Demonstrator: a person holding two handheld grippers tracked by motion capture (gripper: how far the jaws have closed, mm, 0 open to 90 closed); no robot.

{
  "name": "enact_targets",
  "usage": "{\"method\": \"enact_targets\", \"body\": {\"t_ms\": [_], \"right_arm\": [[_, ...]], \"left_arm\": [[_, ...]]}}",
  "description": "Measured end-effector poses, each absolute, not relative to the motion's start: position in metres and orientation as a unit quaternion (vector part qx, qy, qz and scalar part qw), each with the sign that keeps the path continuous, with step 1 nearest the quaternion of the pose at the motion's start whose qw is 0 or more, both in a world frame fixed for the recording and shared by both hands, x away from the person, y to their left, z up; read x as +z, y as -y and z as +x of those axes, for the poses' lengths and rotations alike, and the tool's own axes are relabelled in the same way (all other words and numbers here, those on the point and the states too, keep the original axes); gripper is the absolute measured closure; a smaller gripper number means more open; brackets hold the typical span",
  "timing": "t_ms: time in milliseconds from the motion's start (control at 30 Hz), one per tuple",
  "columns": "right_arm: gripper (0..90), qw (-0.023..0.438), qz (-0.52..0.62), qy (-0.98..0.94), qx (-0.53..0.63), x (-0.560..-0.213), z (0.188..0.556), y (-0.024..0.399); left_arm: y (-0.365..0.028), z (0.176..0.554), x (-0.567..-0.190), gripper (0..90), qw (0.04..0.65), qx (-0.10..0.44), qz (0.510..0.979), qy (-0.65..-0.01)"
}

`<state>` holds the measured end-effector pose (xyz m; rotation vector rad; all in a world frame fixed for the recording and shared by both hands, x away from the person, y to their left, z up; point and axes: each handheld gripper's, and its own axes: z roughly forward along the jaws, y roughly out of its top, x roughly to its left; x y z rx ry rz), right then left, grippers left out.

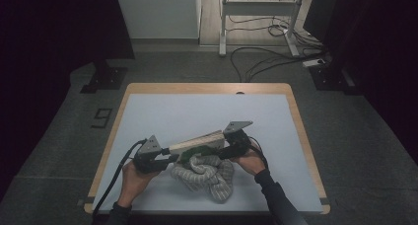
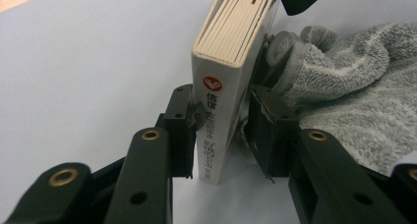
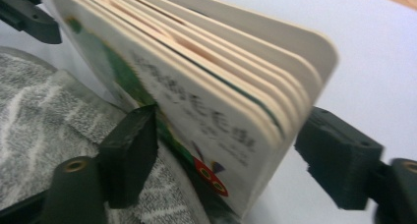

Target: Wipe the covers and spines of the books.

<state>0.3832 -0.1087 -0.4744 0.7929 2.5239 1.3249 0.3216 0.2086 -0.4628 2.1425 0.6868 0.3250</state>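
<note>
A thick board book (image 1: 197,142) with a white cover hangs just above a crumpled grey striped towel (image 1: 204,173) on the pale blue table top (image 1: 197,106). My left gripper (image 1: 172,158) is shut on its spine end. In the left gripper view both pads press the book (image 2: 216,101), one on each side, with the towel (image 2: 354,96) to the right. My right gripper (image 1: 223,153) straddles the other end. In the right gripper view the book (image 3: 206,101) lies between the jaws: the left pad (image 3: 133,150) meets the cover, the right pad (image 3: 334,155) stands off the pages.
The table's wooden rim (image 1: 300,131) frames the blue top, with bare surface beyond the book. A hand (image 1: 133,178) and a dark sleeve (image 1: 276,195) come in from the bottom. Cables (image 1: 266,57) and a desk frame (image 1: 256,8) lie on the floor behind.
</note>
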Motion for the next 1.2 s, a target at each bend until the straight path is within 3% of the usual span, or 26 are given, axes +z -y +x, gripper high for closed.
{"method": "enact_targets", "body": {"t_ms": [300,433,733,900,1200], "right_arm": [[40.8,0.113,0.267,-0.844,0.451,-0.475,0.377,0.112],[47.9,0.114,0.275,-0.842,0.45,-0.474,0.377,0.114],[53.8,0.121,0.277,-0.846,0.44,-0.472,0.378,0.114],[54.4,0.122,0.277,-0.846,0.438,-0.472,0.378,0.114],[54.5,0.119,0.278,-0.847,0.437,-0.472,0.378,0.114]], "left_arm": [[-0.212,0.32,-0.462,54.7,0.415,0.129,0.853,-0.29],[-0.217,0.317,-0.457,43.2,0.416,0.124,0.849,-0.302],[-0.224,0.306,-0.442,19.9,0.423,0.113,0.845,-0.307],[-0.216,0.297,-0.435,15.1,0.418,0.107,0.855,-0.288],[-0.196,0.289,-0.425,14.7,0.424,0.074,0.867,-0.251]]}}
